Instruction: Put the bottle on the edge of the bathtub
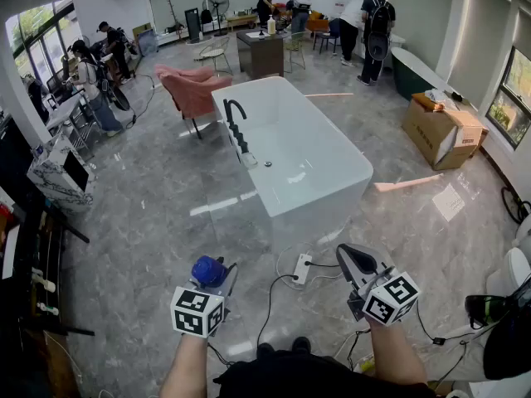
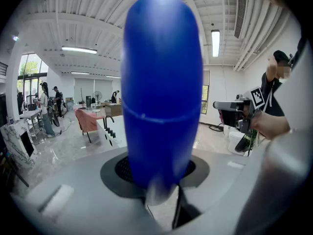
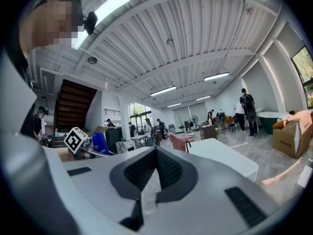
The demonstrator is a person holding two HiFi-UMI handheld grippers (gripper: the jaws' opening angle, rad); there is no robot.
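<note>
A blue bottle [image 1: 208,270] is held in my left gripper [image 1: 217,279], low in the head view, above the grey floor. In the left gripper view the bottle [image 2: 161,92] fills the middle, and the left gripper [image 2: 159,182] is shut on its lower part. The white bathtub [image 1: 332,152] stands ahead, well beyond both grippers, with a black faucet [image 1: 235,123] on its left rim. My right gripper [image 1: 348,257] hovers to the right of the bottle with nothing in it. The right gripper view shows my right gripper [image 3: 156,173] with its jaws together, and the bathtub [image 3: 225,155] beyond.
A white power strip [image 1: 302,269] and black cables lie on the floor between the grippers and the tub. A pink chair [image 1: 192,89] stands behind the tub's left end, a cardboard box [image 1: 444,127] at the right. Several people stand at the back and left.
</note>
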